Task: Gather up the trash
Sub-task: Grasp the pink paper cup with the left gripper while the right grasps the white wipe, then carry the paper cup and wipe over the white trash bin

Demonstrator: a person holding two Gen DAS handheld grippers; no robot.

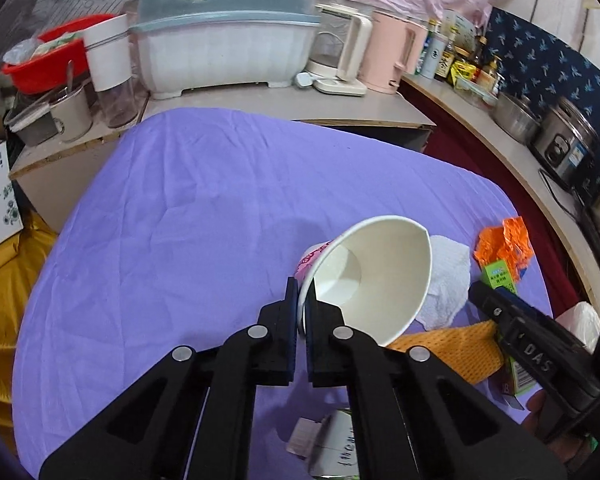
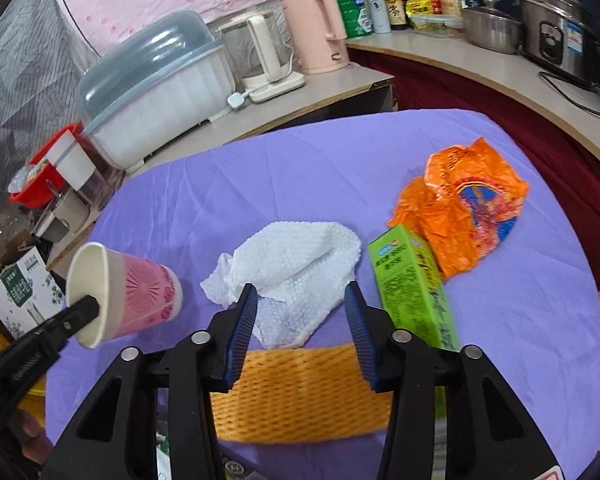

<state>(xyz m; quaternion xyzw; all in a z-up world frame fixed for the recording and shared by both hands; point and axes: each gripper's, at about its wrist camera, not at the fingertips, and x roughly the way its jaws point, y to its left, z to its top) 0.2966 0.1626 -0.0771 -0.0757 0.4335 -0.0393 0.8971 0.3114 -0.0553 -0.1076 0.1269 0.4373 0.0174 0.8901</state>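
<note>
1. On the purple cloth-covered surface [image 2: 228, 184] lies a scatter of trash: a crumpled white paper towel [image 2: 296, 264], a green printed cardboard box [image 2: 408, 284], a crinkled orange foil wrapper [image 2: 468, 216] and a piece of orange foam netting [image 2: 300, 392].
2. At the left of the right wrist view, the left tool [image 1: 301, 308] has its jaws pinched on the rim of a white paper cup with a pink printed pattern [image 2: 124, 292], one finger inside the mouth and one outside.
3. That cup lies tipped on its side, its open mouth facing the left wrist camera; whether its base rests on the cloth or is lifted clear is hard to tell.
4. Just right of the cup sits the paper towel, with the foam netting touching its near edge.
5. Over these two the right tool [image 2: 302, 308] hangs with its jaws partly apart, the blue-padded fingers [image 2: 244, 320] straddling the near part of the towel and the netting, pressing on nothing.
6. Beside the right finger stands the green box, its far end overlapping the orange wrapper.
7. Behind the cloth, a second surface carries a white dish rack with a grey translucent lid [image 1: 224, 40], a cream kettle [image 1: 342, 52] and a pink kettle [image 1: 392, 50].
</note>
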